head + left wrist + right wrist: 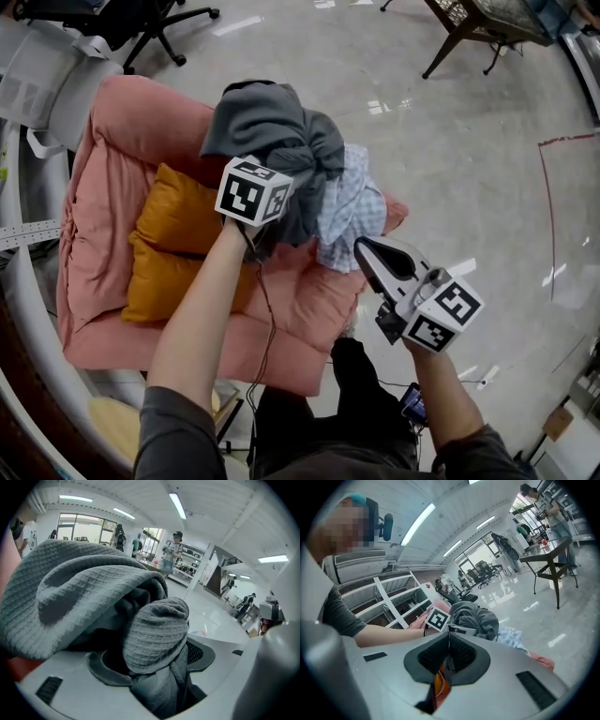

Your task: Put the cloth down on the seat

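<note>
Over the pink seat's (300,314) far edge the grey cloth (272,131) sits bunched beside a checked cloth (354,211), a thick wad of it pinched in the left gripper's (154,660) jaws. It looks nearly laid down, with only the release left. Off the seat's near right corner, the right gripper (370,255) has its jaws pressed together, holding nothing.

The left tool (154,665) is held out toward 12 o'clock on a bare, extended left forearm (202,319). Its jaws are spread wide and clamped on a bunched grey cloth (84,592). The right tool (367,253) is held at 4 o'clock of it and aimed toward 10 o'clock, its jaws pressed together with nothing between them.
</note>
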`<state>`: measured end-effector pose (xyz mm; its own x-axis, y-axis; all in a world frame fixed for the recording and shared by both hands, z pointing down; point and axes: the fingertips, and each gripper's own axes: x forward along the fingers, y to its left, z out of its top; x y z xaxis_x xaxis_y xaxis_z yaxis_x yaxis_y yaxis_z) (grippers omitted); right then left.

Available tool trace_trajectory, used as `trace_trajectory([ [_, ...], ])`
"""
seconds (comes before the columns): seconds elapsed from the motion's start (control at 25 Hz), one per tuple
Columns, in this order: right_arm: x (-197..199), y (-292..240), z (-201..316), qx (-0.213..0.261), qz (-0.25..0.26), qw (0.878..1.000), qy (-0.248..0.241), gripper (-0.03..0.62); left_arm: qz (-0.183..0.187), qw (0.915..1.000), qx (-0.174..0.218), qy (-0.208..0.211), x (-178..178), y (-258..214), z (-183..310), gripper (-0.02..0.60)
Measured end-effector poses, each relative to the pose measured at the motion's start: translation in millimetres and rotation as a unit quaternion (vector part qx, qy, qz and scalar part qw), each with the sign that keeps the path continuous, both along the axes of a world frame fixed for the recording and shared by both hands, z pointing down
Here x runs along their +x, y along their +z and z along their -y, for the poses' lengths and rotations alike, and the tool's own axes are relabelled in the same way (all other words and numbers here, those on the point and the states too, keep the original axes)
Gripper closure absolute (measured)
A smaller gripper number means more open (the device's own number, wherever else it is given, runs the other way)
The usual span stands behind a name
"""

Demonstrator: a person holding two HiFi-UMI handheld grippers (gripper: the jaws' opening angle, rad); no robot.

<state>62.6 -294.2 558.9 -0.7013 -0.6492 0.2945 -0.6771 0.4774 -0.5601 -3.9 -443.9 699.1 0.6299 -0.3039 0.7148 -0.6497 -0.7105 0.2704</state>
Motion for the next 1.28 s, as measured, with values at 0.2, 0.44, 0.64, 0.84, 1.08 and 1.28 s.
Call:
trace_trajectory([
  [0.2, -5.5, 9.6, 1.4, -0.004, 0.001, 1.0, -0.002, 0.578, 0.006, 0.9996, 0.016, -0.023, -1.1, 15.6, 6.9, 0.251],
  [0.44, -15.3, 12.5, -1.6, -0.004, 0.001, 1.0, -0.007, 0.577, 0.008, 0.9963, 0.071, -0.047, -9.0, 3.5, 3.1, 0.218],
  [0.64, -24.1, 7.8, -2.0, 0.003, -0.003, 1.0, -0.01, 0.577, -0.017, 0.9923, 0.104, -0.065, -21.4, -27.8, -2.1, 0.218],
  [0.84, -32.5, -20.7, 0.8, 0.019, -0.006, 1.0, -0.014, 0.578, -0.033, 0.9891, 0.118, -0.081, -35.2, -70.5, -18.2, 0.218],
  [1.08, -38.5, -58.4, 2.7, 0.044, -0.012, 0.999, -0.012, 0.579, -0.066, 0.9856, 0.128, -0.088, -45.6, -123.2, -47.8, 0.352],
  [1.28, -41.5, -86.6, -4.2, 0.061, -0.016, 0.998, -0.011, 0.578, -0.095, 0.9826, 0.135, -0.086, -49.0, -158.6, -79.9, 0.498],
])
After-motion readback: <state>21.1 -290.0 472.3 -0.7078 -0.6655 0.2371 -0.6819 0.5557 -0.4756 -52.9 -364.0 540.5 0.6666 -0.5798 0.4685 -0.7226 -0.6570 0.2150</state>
